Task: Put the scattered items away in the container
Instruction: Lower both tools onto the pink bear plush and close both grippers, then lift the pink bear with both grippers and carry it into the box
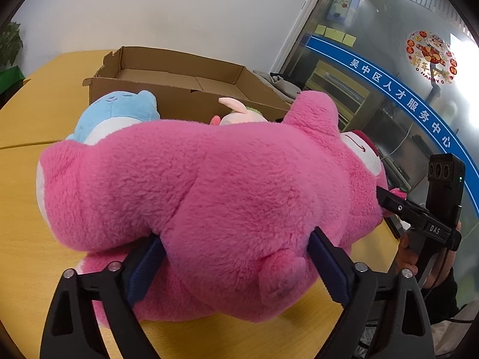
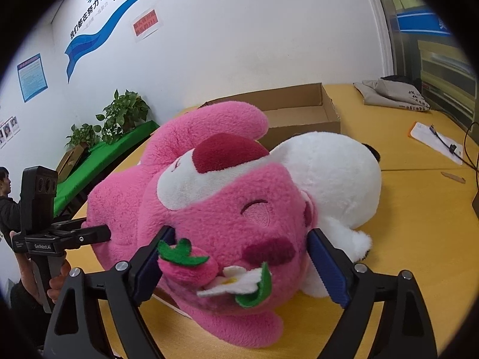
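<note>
A big pink plush bear (image 1: 209, 197) lies on its side on the yellow table (image 1: 27, 209). My left gripper (image 1: 236, 251) is shut on its lower body, blue pads pressed into the fur. My right gripper (image 2: 239, 251) is shut on the bear's head (image 2: 233, 215), beside a plush strawberry (image 2: 187, 264) and a felt flower (image 2: 236, 282). An open cardboard box (image 1: 179, 89) stands behind the bear; it also shows in the right wrist view (image 2: 302, 113). A blue plush (image 1: 119, 110), a small pink-and-green plush (image 1: 239, 113) and a white plush (image 2: 332, 179) lie next to the bear.
A grey folded bag (image 2: 392, 95), a white card with a cable (image 2: 434, 142) and a small wooden stick (image 2: 453, 177) lie on the table's far right. Potted plants (image 2: 119, 116) stand on a green surface at the left. A glass wall (image 1: 389, 74) is on the right.
</note>
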Available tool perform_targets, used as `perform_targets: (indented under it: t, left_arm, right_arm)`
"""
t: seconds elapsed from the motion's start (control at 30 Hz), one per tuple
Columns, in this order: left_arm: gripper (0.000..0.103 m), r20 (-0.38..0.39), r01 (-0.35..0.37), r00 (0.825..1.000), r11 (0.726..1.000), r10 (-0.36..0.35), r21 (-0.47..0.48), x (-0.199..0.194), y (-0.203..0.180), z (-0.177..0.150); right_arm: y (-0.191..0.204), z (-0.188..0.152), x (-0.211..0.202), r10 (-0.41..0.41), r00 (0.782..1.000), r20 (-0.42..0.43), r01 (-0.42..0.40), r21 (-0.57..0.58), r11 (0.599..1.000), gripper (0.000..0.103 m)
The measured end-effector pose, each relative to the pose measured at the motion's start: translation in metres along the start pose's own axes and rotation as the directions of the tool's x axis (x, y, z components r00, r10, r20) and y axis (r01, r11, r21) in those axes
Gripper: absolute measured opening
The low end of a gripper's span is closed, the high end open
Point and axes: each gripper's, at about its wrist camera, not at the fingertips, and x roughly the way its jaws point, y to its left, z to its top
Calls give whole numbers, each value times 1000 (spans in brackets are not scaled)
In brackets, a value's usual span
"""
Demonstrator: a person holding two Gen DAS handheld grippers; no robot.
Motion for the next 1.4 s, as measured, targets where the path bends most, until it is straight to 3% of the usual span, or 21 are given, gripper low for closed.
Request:
perform_targets:
  t: [0.27,0.4,0.73,0.83,0.9,1.03,1.23,1.4]
  left_arm:
    - [102,26,12,1000,1000,-12,-1,-9,0,-2]
    - [102,41,4,999,1000,-4,6,-14,-5,-1]
    - [102,62,-57,997,998,55,40,-9,-13,0]
    - [93,56,-78,996,996,76,45,-5,-17,1]
    - [84,63,-74,995,996,71,41,-9,-19,1]
    - [66,72,-45,996,999,46,-5,-22,-15,1]
    - [62,133,-78,988,996,73,32,-52,-36,16]
    - [62,196,-103,977,991,84,85,-67,-48,65]
  right_arm:
    - [24,7,-9,-142,989,47,146,-121,982,95]
    - [27,5,-11,-186,981,63,192,-120,974,102]
    - [18,5,0,-123,992,25,124,-62,990,102]
    - [12,6,21,-63,997,-34,62,-27,998,102]
    - [12,6,28,-50,998,-41,49,-11,999,98]
    - [22,4,21,-58,998,-2,58,-66,996,76]
    - [36,15,-5,-32,997,64,38,-96,995,64]
    - [32,53,-20,28,993,117,-23,-45,999,64]
